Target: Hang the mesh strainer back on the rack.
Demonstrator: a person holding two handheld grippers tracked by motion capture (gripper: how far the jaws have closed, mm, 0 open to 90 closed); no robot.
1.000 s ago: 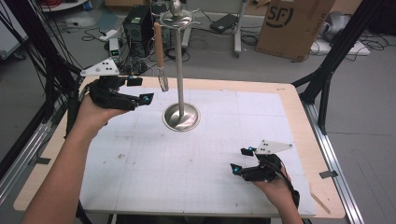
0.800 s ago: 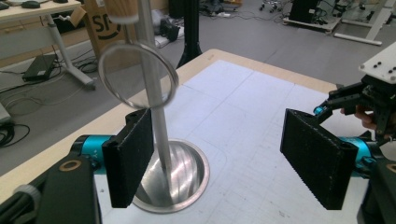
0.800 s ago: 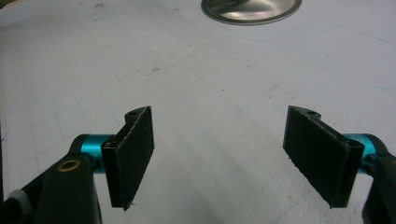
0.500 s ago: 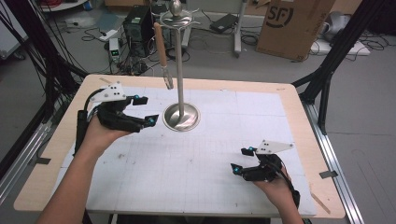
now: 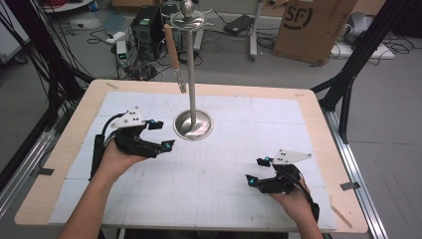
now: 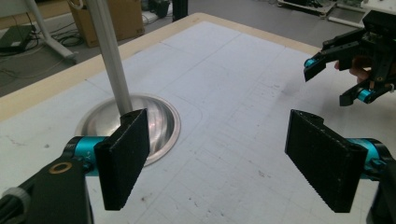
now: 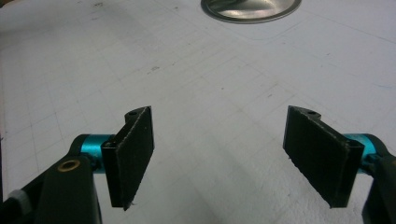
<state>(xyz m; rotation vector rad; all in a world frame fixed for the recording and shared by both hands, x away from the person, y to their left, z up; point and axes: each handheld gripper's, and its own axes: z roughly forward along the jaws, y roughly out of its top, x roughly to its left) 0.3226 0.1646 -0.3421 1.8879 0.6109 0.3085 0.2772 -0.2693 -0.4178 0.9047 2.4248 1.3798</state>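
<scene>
Surface: white gridded mat (image 5: 219, 174) on wooden table (image 5: 318, 107).
Stand: polished steel pole on round base (image 5: 193, 124), near left gripper (image 5: 161, 135).
Left gripper: released, empty.
Right gripper (image 5: 256, 172): released, empty.

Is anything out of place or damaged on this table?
Nothing stands out. The metal stand is upright, the wooden-handled utensil hangs from its top, and the left gripper and right gripper are open, holding nothing.

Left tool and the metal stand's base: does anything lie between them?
Nothing: in the high view, bare white mat separates the open left tool from the stand's base.
</scene>
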